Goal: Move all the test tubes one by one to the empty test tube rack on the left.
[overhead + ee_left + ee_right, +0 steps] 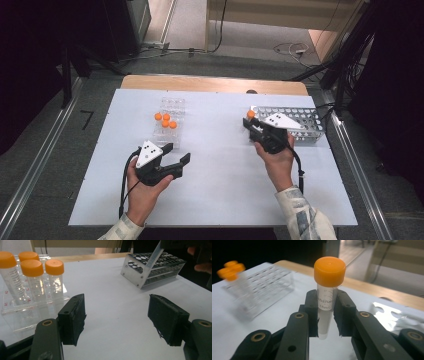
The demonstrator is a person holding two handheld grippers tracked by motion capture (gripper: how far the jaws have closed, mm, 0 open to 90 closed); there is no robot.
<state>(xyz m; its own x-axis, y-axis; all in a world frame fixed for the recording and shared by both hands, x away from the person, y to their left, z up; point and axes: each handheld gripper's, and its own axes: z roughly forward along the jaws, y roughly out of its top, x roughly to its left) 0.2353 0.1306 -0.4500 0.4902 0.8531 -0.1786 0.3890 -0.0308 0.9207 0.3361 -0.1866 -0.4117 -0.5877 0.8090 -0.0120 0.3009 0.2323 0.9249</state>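
Between right jaws, tube clamped, left jaws wide

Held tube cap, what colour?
Orange cap on the clear tube; clearest in right gripper view.

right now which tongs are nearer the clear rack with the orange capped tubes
Left. The left tongs sit open just below the clear rack, while the right tongs are across the table at the metal rack, holding a tube.
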